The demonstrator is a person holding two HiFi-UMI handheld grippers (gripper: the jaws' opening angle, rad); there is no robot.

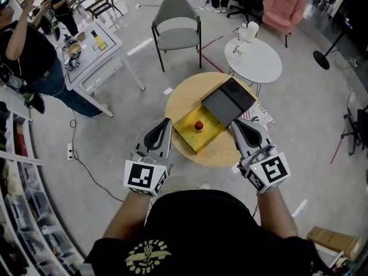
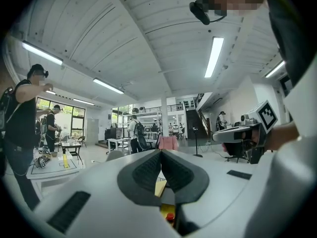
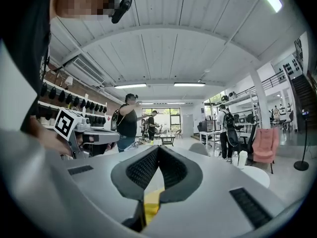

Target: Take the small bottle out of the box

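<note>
An open yellow box [image 1: 198, 133] with a dark lid [image 1: 227, 101] folded back sits on a round wooden table [image 1: 183, 99]. The small bottle [image 1: 198, 125], showing a red cap, stands inside the box. My left gripper [image 1: 167, 122] is held at the box's left, and my right gripper [image 1: 234, 123] at its right by the lid. Both are shut with nothing between the pads. In the left gripper view the bottle [image 2: 170, 217] and yellow box [image 2: 160, 185] show below the closed tips [image 2: 161, 153]. The right gripper view has the shut tips [image 3: 159, 148] above a strip of yellow box [image 3: 151, 205].
A grey chair [image 1: 177, 27] and a white round table [image 1: 253, 59] with a white jug stand beyond the wooden table. A white desk [image 1: 95, 53] with people beside it is at far left. Shelving [image 1: 23, 171] runs along the left edge. A cable crosses the floor at left.
</note>
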